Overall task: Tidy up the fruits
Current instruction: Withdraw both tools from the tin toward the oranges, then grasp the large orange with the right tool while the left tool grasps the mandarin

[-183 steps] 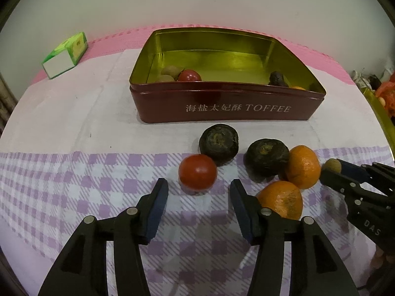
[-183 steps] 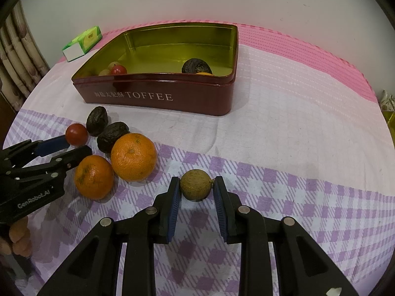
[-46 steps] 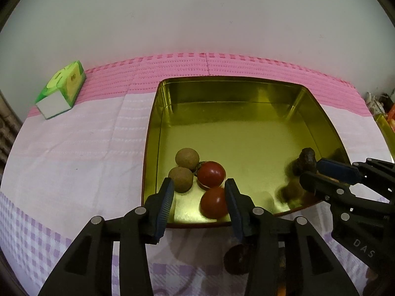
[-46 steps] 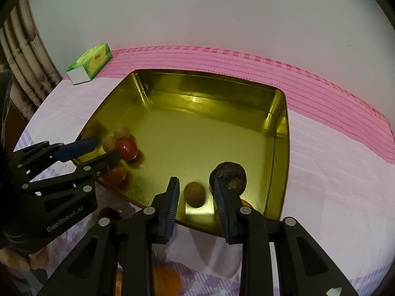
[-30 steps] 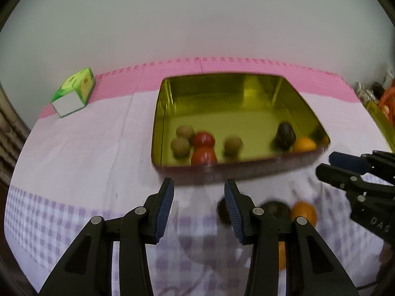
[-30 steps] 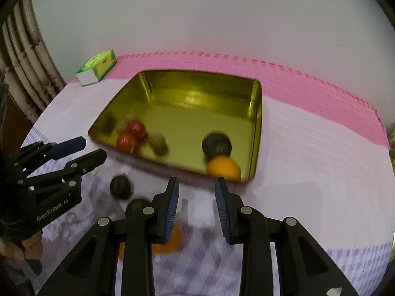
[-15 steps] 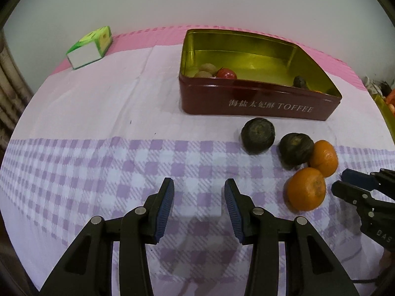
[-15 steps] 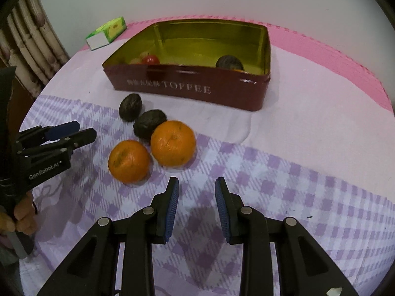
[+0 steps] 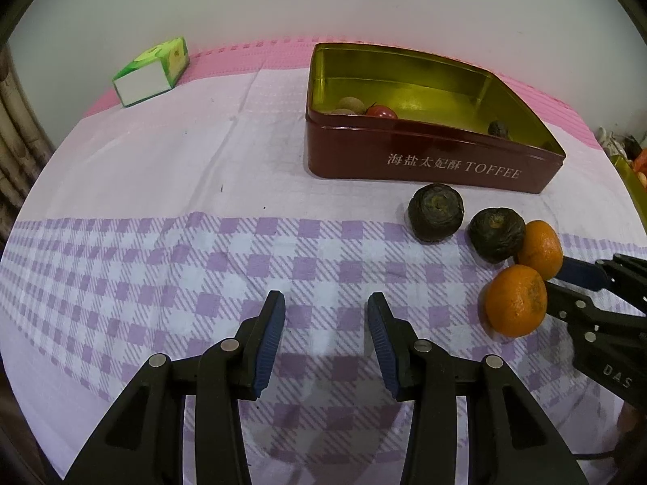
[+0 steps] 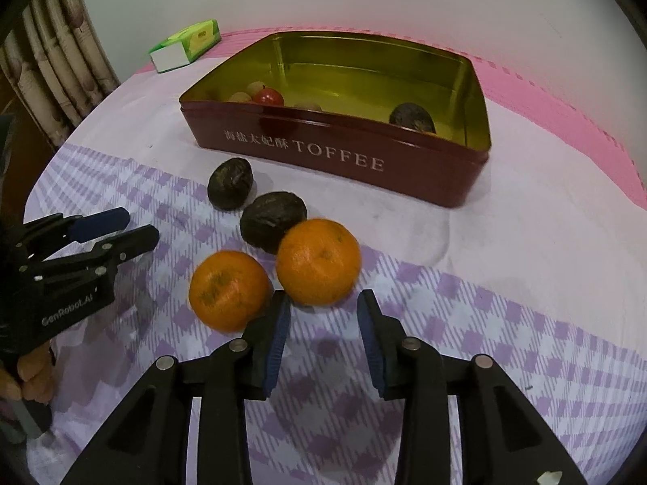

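Observation:
A dark red toffee tin (image 9: pixel 445 163) (image 10: pixel 364 161) with a gold inside stands on the cloth. It holds a red tomato (image 10: pixel 268 97), small tan fruits (image 9: pixel 351 103) and a dark fruit (image 10: pixel 412 118). In front of it lie two dark fruits (image 9: pixel 436 212) (image 9: pixel 496 234) and two oranges (image 10: pixel 318 261) (image 10: pixel 228 289). My right gripper (image 10: pixel 323 323) is open and empty, just short of the nearer orange. My left gripper (image 9: pixel 326 335) is open and empty over bare cloth, left of the fruits.
A green and white carton (image 9: pixel 153 70) (image 10: pixel 187 44) lies at the far left on the pink cloth. A curtain (image 10: pixel 48 81) hangs at the left edge. The purple checked cloth (image 9: pixel 161 266) covers the near table.
Both grippers have drawn back from the tin and come down near the cloth. The right gripper has moved closer to the oranges. Both stay open and empty.

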